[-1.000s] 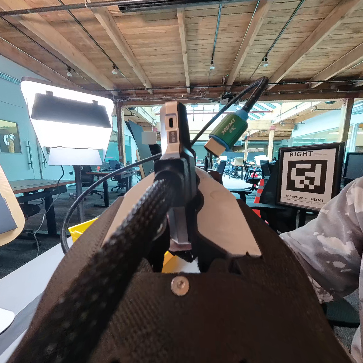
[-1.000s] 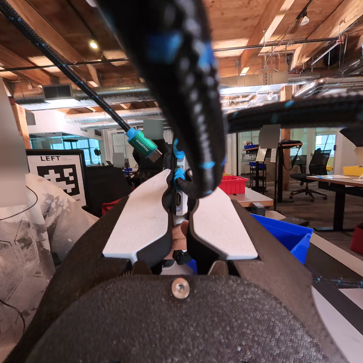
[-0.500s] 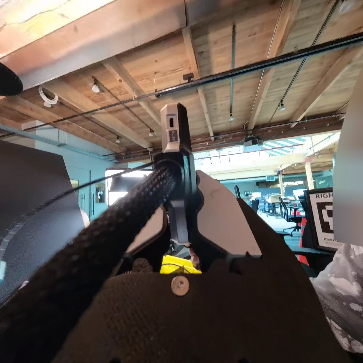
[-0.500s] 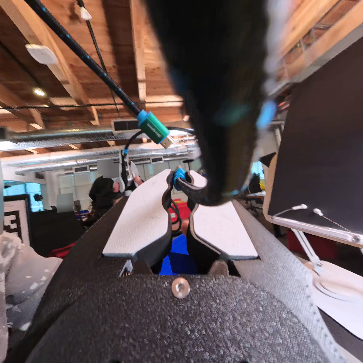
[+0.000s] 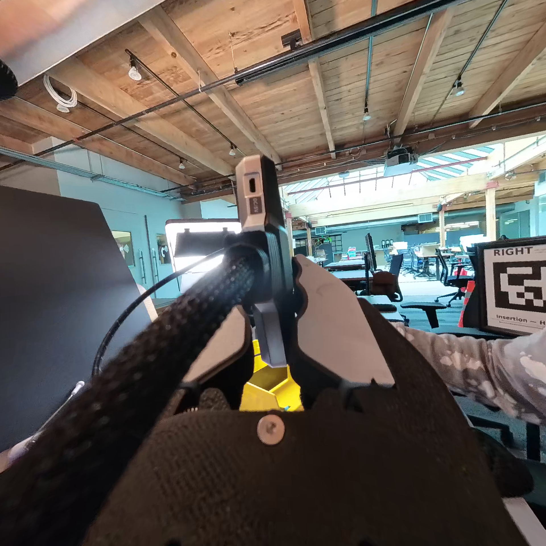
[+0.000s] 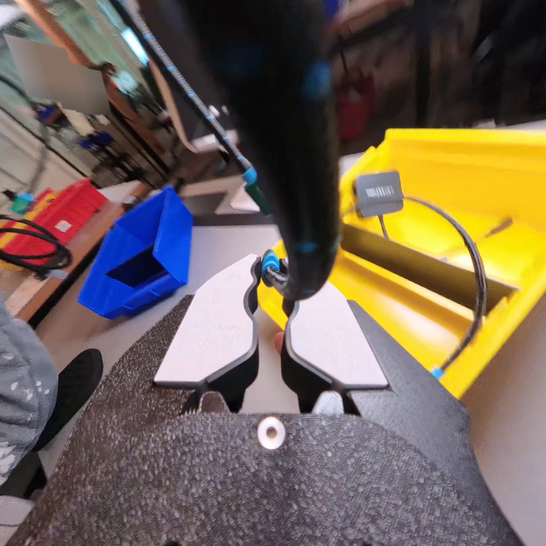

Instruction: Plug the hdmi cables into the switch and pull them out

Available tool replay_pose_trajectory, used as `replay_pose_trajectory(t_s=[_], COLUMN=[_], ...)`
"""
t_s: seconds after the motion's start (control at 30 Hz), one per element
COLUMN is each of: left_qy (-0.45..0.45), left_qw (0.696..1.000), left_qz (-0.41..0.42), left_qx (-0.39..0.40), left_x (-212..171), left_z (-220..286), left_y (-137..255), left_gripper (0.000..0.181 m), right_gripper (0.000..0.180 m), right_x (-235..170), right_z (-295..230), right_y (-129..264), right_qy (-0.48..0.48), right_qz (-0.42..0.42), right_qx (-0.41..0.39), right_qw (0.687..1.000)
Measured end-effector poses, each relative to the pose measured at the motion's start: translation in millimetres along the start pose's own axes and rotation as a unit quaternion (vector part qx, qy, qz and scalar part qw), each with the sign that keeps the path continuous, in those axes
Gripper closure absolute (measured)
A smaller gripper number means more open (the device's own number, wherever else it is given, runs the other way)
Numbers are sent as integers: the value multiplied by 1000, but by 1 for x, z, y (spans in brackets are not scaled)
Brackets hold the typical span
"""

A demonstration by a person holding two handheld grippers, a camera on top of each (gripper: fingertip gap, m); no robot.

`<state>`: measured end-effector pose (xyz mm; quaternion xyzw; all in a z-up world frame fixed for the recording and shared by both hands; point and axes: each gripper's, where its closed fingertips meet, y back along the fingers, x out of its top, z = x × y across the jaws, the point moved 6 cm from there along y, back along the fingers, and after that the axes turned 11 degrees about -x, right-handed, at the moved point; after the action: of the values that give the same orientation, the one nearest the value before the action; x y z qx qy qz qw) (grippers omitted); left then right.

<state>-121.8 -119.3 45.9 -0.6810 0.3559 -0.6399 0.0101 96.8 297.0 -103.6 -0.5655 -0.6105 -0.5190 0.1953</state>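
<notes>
Left gripper [image 5: 273, 298] jaws clenched on switch [image 5: 261, 224], long axis upright, black braided cable [image 5: 177, 339] plugged into its left face. Right gripper [image 6: 271, 276] jaws pinching blue-flecked cable [image 6: 295, 177] at its blue collar, over yellow bin [image 6: 443, 251]. Green plug [image 6: 258, 193] dangling free beyond, well apart from switch.

The right gripper [image 6: 273, 273] jaws pinch a blue-flecked black cable [image 6: 295, 177] above a yellow bin [image 6: 443, 153].

Black textured gripper [image 6: 270, 274] bodies with pale grey fingers [image 6: 212, 322], central silver screw [image 6: 271, 432]; grey paint-splotched sleeve [image 5: 472, 363].
</notes>
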Motion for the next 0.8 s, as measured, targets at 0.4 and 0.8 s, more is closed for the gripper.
replay_pose_trajectory(t_s=[0.4, 0.8], left_qy=[-13, 17], left_qw=[1000, 999], left_qz=[-4, -19], left_qx=[-11, -37], left_x=[14, -3], left_z=[12, 10], left_y=[3, -11], left_gripper=[159, 155], right_gripper=[167, 152], right_x=[-67, 4], right_z=[47, -95], right_y=[-26, 11], right_qy=[-15, 191], right_qz=[-154, 67], right_qx=[-165, 19], right_qw=[974, 979])
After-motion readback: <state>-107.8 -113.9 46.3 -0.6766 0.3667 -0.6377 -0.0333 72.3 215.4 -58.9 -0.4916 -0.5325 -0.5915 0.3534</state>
